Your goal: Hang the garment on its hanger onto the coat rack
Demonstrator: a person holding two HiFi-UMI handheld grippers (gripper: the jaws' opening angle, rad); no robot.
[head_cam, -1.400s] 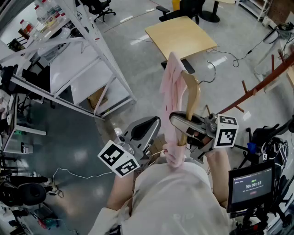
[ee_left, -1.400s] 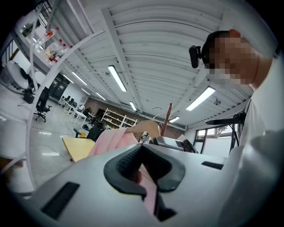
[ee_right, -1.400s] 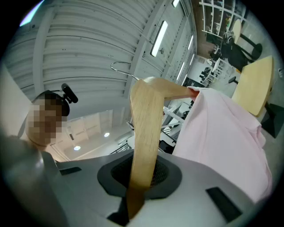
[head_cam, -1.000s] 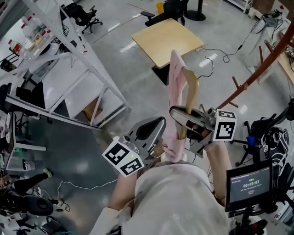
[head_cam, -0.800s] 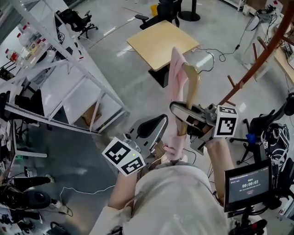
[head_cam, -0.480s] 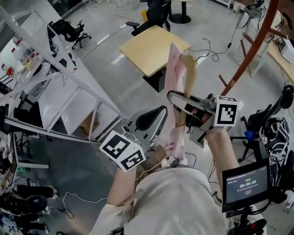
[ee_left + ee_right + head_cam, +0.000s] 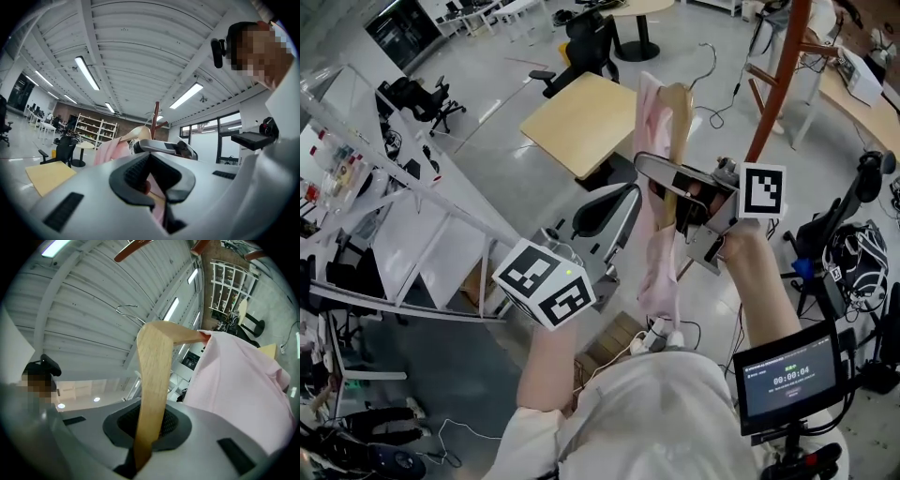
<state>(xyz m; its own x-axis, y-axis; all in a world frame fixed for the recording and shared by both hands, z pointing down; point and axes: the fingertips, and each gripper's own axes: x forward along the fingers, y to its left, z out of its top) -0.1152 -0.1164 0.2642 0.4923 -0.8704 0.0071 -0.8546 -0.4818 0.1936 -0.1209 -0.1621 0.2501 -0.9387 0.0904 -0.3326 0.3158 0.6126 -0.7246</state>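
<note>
Our right claw (image 7: 667, 180) is clamped shut on one arm of the pale wooden coat hanger (image 7: 152, 376). The soft pink garment (image 7: 654, 244) is draped over the hanger's other shoulder and hangs down past the claw.

The hanger's long axis runs up and away from that claw, so the thin metal hook (image 7: 705, 67) sits at the far end, well clear of the jaws. The reddish-brown wooden coat rack (image 7: 776, 80) stands to the right of the hook, near it but not touching. Its pegs branch off on the side facing us.

We judge that the hook has to travel rightward and over a peg, and the right arm is the nearer one for that.

Our left claw (image 7: 157, 180) is beside the garment's lower half with a narrow gap between its jaws. Pink cloth shows through that gap, but we cannot tell whether the jaws pinch it.
</note>
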